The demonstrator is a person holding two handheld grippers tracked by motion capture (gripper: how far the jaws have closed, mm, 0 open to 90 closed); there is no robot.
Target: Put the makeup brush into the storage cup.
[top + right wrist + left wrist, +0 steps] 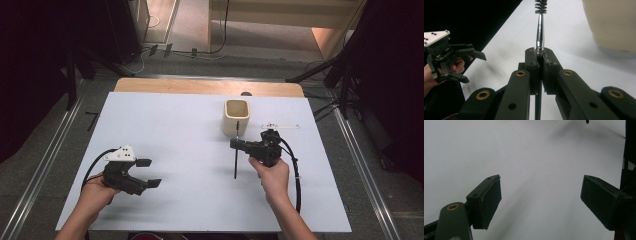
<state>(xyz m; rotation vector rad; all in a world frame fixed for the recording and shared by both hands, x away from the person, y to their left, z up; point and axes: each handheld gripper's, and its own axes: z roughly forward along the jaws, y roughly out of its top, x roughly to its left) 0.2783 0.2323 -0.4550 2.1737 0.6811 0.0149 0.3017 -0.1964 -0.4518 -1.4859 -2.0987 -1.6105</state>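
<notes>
A thin brush (236, 155) with a metal shaft and dark bristles (541, 7) is held a little above the white table (190, 200). My right gripper (234, 144) is shut on its shaft (540, 37). The bristle end points toward a cream cup (236, 117), which stands upright just beyond. That cup (611, 22) fills the upper right of the right gripper view. At the table's left front, my left gripper (150, 173) is held open with nothing between its jaws. Its wide-apart fingertips (487, 202) hover over bare white surface. The left gripper (474, 68) is also in the right gripper view.
A small white strip (280, 126) lies right of the cup. A wooden board (207, 86) borders the table's far edge. Dark stands and cables crowd the floor on both sides. A cable (296, 170) trails from the right gripper.
</notes>
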